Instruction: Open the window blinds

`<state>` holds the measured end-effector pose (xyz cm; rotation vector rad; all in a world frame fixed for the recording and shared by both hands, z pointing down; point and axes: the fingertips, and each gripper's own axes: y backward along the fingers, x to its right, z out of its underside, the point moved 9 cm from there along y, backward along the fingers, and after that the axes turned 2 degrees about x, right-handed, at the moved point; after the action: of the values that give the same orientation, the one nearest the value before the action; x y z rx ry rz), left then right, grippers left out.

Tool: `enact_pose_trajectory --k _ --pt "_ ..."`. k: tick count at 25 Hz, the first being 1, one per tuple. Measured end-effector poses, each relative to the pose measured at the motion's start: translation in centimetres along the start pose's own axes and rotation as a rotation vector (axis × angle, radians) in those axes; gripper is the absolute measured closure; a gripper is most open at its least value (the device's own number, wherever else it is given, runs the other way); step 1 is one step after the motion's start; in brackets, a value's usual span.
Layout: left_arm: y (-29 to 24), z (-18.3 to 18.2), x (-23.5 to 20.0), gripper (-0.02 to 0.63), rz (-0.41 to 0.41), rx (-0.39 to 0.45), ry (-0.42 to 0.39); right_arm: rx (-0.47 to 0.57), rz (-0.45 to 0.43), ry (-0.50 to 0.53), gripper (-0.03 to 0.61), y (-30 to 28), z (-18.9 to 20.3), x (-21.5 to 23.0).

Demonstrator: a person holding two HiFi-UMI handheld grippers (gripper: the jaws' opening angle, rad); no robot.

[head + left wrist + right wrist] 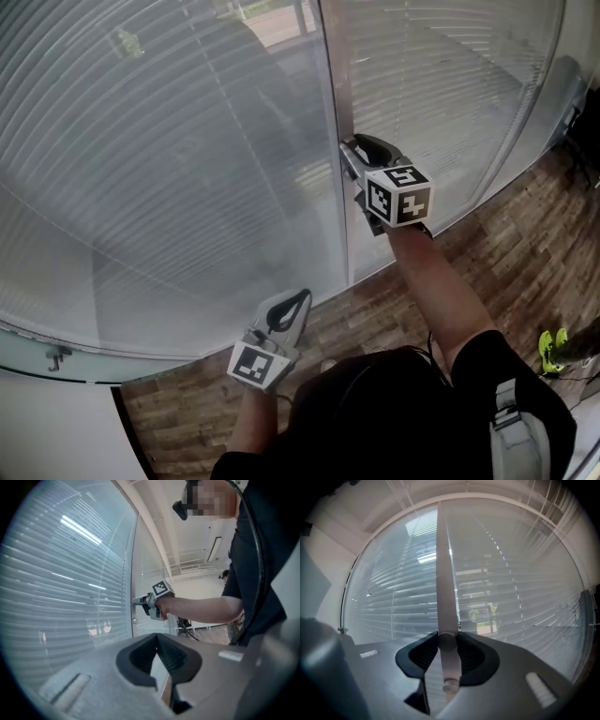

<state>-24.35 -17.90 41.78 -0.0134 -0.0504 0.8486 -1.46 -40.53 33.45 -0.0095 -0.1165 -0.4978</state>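
Closed horizontal blinds [169,141] hang behind curved glass panes, split by a vertical metal post [337,112]. My right gripper [349,150] reaches level to that post. In the right gripper view its jaws [446,641] are shut on a round metal knob [446,644] that sticks out of the post [443,573]; a second small knob [451,685] sits lower down. The left gripper view shows that gripper [138,600] from the side, tips at the post. My left gripper [302,298] hangs lower and to the left, away from the glass, shut [157,637] on nothing.
A wood-patterned floor [525,253] runs along the foot of the glass. At the lower left is a white ledge with a small metal bracket [58,356]. A bright green object [553,347] lies on the floor at the right.
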Motion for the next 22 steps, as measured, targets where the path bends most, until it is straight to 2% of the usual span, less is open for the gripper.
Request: enact_pose_trajectory --k 3,5,7,8,11,13,17,22 --pt "-0.1 0.1 0.0 0.61 -0.001 -0.006 0.001 0.009 -0.025 0.01 0.433 0.0 0.0 0.0" --pt "-0.2 0.2 0.1 0.609 -0.001 -0.001 0.0 0.009 -0.037 0.035 0.393 0.3 -0.1 0.0" --pt "-0.3 0.2 0.2 0.609 -0.003 0.0 0.001 0.004 -0.042 0.123 0.365 0.7 -0.2 0.0" --pt "-0.3 0.2 0.2 0.609 -0.003 -0.001 0.002 -0.004 -0.044 0.212 0.351 0.9 -0.3 -0.2" --pt "-0.4 0.3 0.3 0.609 -0.001 -0.004 0.004 -0.056 -0.045 0.606 0.345 1.4 -1.2 -1.6" --pt "-0.4 0.4 0.2 0.609 -0.004 -0.003 0.006 -0.094 -0.045 0.821 0.341 1.5 -1.7 -2.3" --pt "-0.3 0.5 0.1 0.609 -0.011 0.003 0.009 -0.144 -0.056 1.067 0.341 1.3 -1.7 -2.9" --pt "-0.2 0.7 0.0 0.609 -0.011 -0.001 0.009 -0.184 -0.071 1.274 0.341 1.2 -0.8 -3.1"
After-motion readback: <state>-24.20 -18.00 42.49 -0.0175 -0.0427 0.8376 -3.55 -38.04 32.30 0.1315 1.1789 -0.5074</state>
